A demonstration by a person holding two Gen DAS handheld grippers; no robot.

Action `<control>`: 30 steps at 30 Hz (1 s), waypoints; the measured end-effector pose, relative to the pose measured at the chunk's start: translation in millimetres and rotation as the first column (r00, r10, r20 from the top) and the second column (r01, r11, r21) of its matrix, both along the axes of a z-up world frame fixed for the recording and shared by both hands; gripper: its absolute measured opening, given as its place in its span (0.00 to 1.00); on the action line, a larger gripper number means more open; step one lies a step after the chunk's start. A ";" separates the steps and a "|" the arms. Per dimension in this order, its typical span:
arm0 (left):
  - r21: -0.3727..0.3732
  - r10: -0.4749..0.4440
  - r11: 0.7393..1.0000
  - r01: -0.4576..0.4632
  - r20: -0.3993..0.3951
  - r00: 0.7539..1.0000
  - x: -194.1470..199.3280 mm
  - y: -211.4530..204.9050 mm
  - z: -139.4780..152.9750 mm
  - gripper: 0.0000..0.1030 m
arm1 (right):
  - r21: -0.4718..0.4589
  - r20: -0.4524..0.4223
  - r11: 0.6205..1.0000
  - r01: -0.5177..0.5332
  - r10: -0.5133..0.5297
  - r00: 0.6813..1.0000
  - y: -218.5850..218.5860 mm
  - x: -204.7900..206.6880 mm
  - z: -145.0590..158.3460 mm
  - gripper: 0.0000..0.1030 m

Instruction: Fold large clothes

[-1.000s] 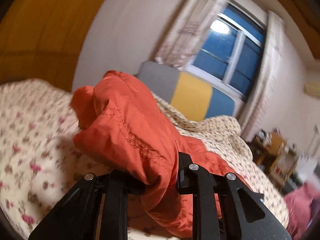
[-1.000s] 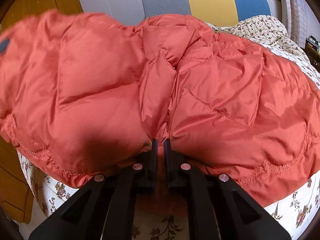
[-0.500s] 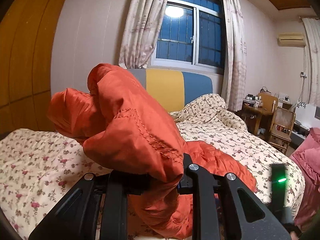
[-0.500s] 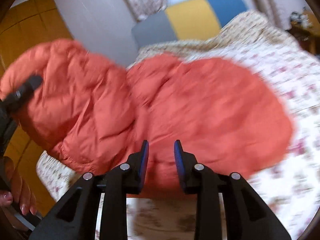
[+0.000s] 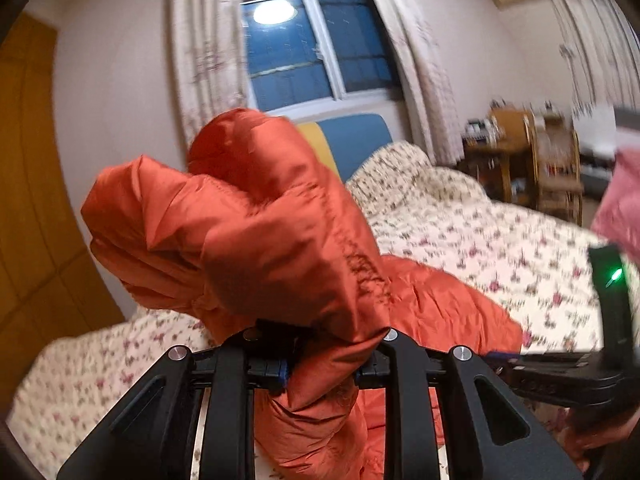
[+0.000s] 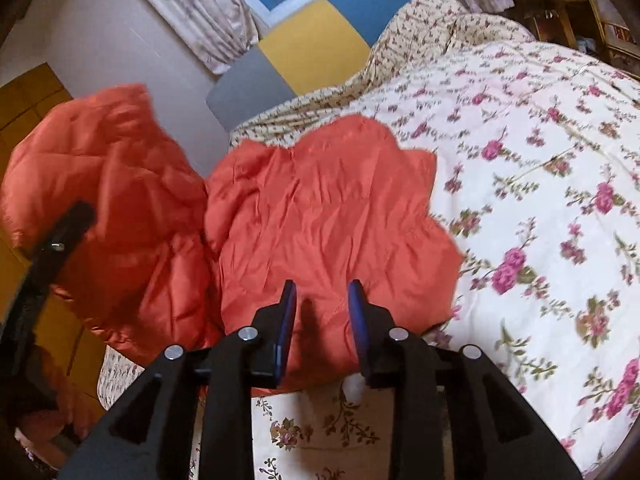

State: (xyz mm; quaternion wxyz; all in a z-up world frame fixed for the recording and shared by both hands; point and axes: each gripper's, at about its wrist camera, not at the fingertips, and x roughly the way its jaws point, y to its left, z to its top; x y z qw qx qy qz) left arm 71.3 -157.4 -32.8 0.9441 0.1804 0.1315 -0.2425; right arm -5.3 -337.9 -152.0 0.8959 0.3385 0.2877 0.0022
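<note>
An orange quilted puffer jacket (image 6: 328,216) lies partly on the floral bedspread (image 6: 540,168). My left gripper (image 5: 320,360) is shut on a bunched part of the jacket (image 5: 260,232) and holds it lifted above the bed; that lifted part shows at the left of the right wrist view (image 6: 112,184), with the left gripper's black body (image 6: 48,256) beside it. My right gripper (image 6: 322,300) is open and empty, its blue-padded fingers just over the near edge of the flat part. The right gripper's body (image 5: 600,364) shows at the right of the left wrist view.
A grey, yellow and blue headboard (image 6: 316,52) stands behind the bed under a window with curtains (image 5: 296,48). Wooden chairs and a cluttered table (image 5: 532,152) stand at the right. A yellow wardrobe (image 5: 24,208) is on the left. A pink cloth (image 5: 620,204) hangs at the right edge.
My right gripper has let go of the jacket, opened and drawn back, so the released part now lies flat on the bed. My left gripper keeps its hold and has lifted its part.
</note>
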 end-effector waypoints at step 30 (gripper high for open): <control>-0.007 -0.314 0.949 0.314 -0.048 0.948 -45.9 -45.0 -79.0 0.83 | -0.063 0.246 0.998 0.013 0.003 0.969 -17.5 -47.6 74.2 0.57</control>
